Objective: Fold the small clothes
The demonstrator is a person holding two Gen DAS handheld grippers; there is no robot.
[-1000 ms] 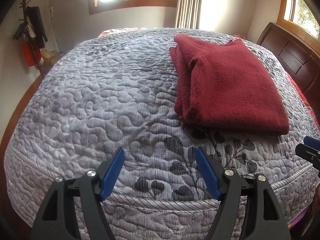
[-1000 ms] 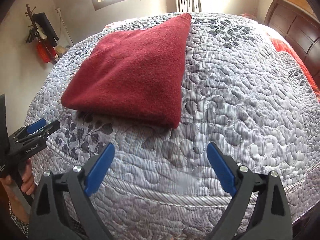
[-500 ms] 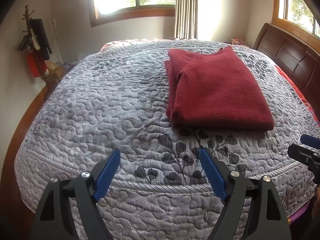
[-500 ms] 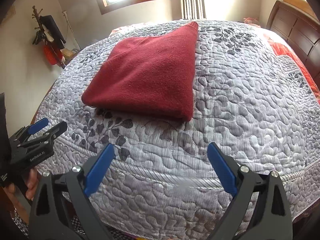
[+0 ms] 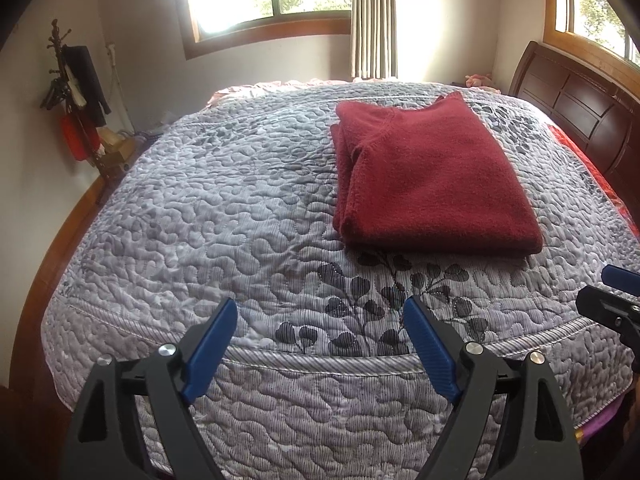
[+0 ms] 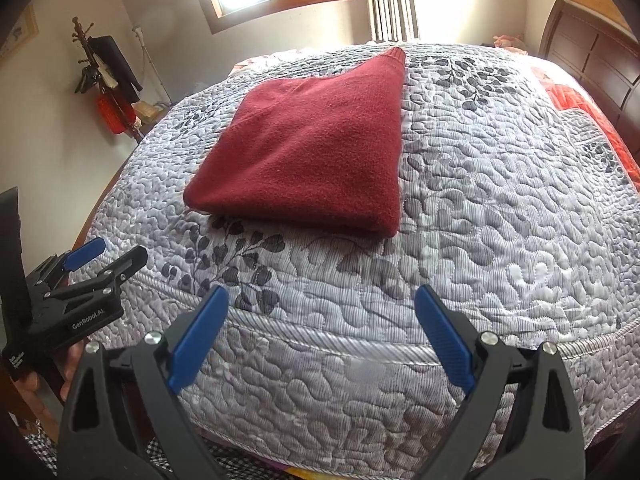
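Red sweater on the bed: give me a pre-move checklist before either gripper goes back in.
1. Left gripper open, holding nothing: ok.
2. Right gripper open, holding nothing: ok.
3. Red sweater folded into a flat rectangle: ok.
4. Sweater lying fully on the quilt, clear of the near edge: ok.
5. Layers aligned on the left edge: not ok, they are staggered.
6. Underside smooth: cannot tell.
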